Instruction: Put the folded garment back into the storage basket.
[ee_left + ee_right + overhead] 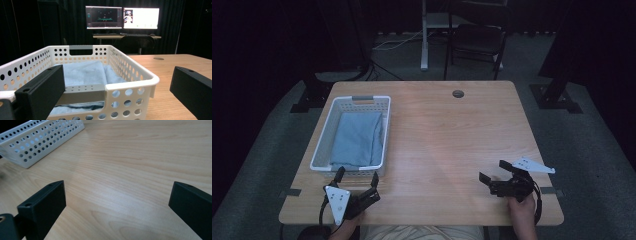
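A basket (324, 131) sits on the left part of the tabletop (452, 135), with a folded cloth (357, 138) lying inside it. The left gripper (357, 179) is just near of the basket's near end; the right gripper (493, 171) is at the near right, well apart from the basket. A chair (477, 37) stands on the floor beyond the far edge.

A white perforated basket (324, 135) holds pale blue cloth (357, 137) on a light woodgrain table (452, 135).
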### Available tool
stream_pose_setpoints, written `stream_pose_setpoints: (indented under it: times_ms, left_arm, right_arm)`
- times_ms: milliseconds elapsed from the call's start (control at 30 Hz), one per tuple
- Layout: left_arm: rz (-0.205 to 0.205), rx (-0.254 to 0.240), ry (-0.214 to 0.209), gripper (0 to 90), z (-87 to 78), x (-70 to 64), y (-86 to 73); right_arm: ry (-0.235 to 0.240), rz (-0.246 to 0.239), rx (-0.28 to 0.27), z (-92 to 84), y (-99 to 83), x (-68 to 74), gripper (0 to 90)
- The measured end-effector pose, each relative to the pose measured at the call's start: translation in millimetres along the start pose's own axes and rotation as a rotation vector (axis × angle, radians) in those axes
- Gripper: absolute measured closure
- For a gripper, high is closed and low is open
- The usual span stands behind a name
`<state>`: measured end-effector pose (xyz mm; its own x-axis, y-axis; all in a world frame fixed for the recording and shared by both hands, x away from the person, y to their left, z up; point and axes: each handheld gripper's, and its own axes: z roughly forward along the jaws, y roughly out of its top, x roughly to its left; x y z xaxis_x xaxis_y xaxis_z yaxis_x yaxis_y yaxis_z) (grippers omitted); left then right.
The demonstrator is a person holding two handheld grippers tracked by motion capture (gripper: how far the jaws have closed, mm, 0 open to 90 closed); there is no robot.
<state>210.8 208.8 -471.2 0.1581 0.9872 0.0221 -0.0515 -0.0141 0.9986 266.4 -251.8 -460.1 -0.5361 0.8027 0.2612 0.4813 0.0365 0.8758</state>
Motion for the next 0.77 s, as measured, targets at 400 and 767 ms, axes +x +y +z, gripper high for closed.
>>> stream_pose_setpoints:
  times_ms: [400, 767]
  left_arm:
    - [0.000, -0.003, 0.003, 1.1, -0.4, 0.0, -0.1]
    - [-0.001, -0.006, 0.004, 1.1, -0.7, 0.0, -0.2]
  right_arm:
    - [-0.026, -0.039, 0.014, -2.8, -5.4, 3.6, 0.8]
    - [-0.028, -0.077, 0.031, 0.0, -5.7, 7.3, 0.8]
